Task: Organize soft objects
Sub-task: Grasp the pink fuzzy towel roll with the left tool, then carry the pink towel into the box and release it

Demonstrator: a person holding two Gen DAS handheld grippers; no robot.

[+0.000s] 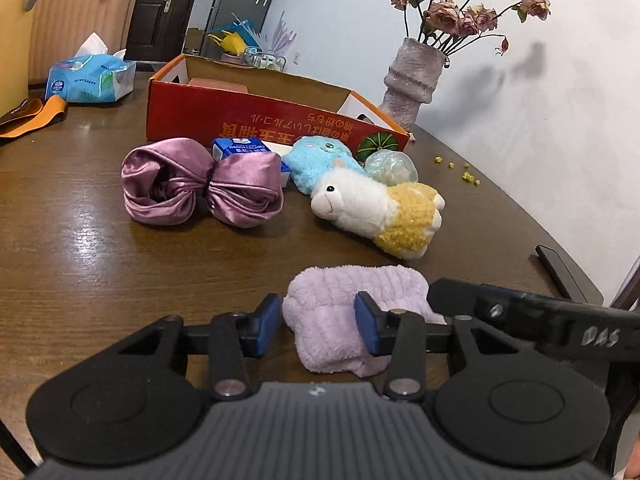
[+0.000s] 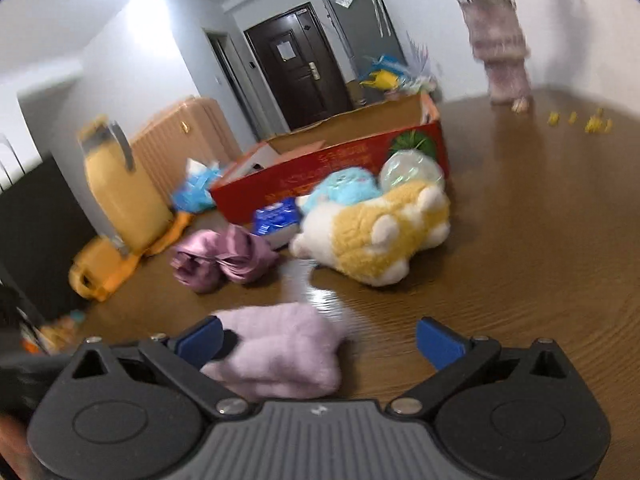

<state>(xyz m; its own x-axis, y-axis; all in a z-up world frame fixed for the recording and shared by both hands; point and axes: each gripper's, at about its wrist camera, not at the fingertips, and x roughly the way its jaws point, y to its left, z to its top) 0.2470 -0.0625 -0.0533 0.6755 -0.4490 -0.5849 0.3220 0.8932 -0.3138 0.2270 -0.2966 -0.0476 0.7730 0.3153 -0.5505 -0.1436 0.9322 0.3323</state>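
On the brown desk (image 1: 80,240) the soft things lay in a loose row before the red cardboard box (image 1: 240,114): at left the purple satin bundle (image 1: 200,188), then the blue plush (image 1: 320,158), then the white-and-yellow alpaca toy (image 1: 380,212). Nearest of all lay the folded lilac fleece cloth (image 1: 332,300).

The left gripper (image 1: 320,320) stood directly over the cloth's near edge. Its blue fingers (image 1: 368,328) were partly closed — one on each side of the fold and against the pile — though whether they pressed firmly enough to hold it could not be told. The cloth's long axis ran across the desk, left to right, so the fingers straddled only its left portion.

In the right wrist view, blurred, the right gripper (image 2: 324,344) was spread wide and held nothing. The cloth sat toward its left finger (image 2: 200,340), with bare desk before the right one.

Judgement: the left hand was the better placed to lift the cloth towards the box.
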